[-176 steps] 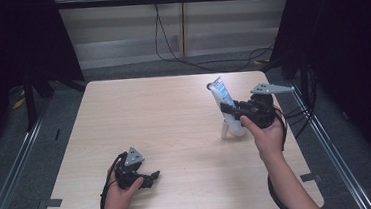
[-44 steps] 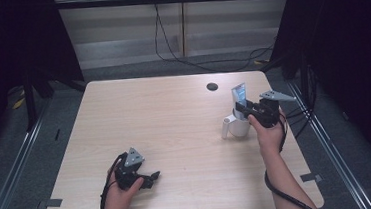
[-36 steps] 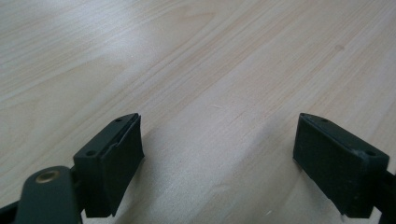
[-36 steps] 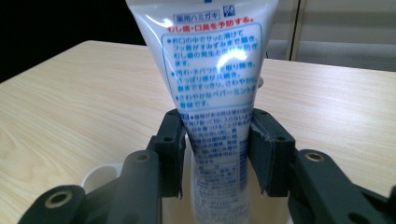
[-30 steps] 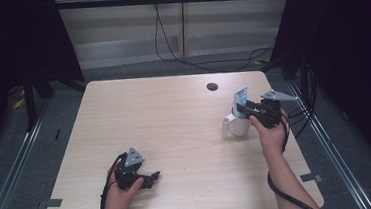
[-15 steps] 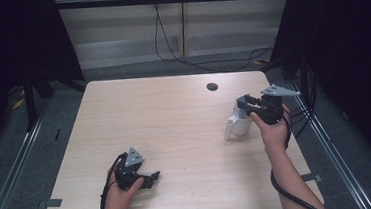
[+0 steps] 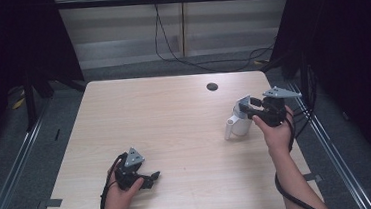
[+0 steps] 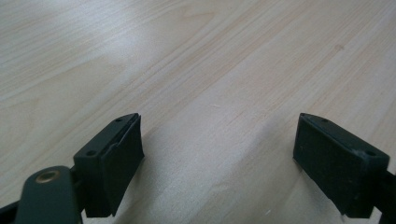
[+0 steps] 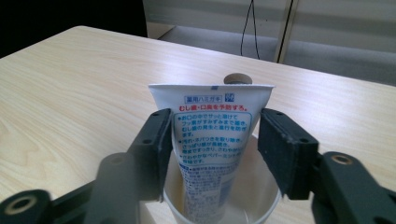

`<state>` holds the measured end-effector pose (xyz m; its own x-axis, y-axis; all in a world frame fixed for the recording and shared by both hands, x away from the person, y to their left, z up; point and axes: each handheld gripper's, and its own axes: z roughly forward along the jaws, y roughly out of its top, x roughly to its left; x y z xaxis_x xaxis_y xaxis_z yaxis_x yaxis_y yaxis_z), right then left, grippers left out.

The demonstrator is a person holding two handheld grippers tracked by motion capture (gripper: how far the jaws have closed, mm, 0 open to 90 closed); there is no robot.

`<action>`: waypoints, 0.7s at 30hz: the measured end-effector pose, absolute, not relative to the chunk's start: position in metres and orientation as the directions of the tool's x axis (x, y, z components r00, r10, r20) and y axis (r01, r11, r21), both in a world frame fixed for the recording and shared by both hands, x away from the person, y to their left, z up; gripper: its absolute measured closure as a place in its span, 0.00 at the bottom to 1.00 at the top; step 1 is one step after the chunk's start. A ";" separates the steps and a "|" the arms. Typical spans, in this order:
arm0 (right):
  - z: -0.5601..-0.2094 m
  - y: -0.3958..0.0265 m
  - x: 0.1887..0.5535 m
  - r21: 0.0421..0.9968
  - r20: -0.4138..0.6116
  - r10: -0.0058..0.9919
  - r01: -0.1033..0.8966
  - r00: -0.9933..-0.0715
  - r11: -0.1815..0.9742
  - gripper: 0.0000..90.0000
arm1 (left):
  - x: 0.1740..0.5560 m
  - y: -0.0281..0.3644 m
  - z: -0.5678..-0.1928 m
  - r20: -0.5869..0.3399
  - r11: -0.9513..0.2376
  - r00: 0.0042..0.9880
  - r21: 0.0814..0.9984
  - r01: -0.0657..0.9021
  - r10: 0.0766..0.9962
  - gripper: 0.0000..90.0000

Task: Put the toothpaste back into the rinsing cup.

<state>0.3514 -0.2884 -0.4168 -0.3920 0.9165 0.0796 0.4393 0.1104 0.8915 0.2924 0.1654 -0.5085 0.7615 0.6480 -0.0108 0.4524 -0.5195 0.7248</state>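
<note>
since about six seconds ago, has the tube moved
Yes. The tube has come nearer and right, away from the round hole in the table, and now stands in the white cup.

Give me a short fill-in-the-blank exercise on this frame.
1. The tube stands with its lower end inside a white ____.
2. The right gripper has just been opening; its jaws flank the tube, the one right of it in the right gripper view standing ____ of it.
3. The left gripper rests open on the ____.

Missing words: cup; clear; table
</note>
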 end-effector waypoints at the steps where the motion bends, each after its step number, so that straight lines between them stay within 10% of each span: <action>1: -0.417 -0.289 0.351 0.889 0.083 0.917 0.445 -0.390 0.109 0.47 | 0.292 0.165 -0.508 -0.011 -0.520 0.761 0.724 0.454 0.649 0.17; 21: -0.415 -0.290 0.338 0.856 0.111 0.910 0.504 -0.400 0.117 0.32 | 0.291 0.165 -0.508 -0.013 -0.519 0.762 0.724 0.454 0.647 0.17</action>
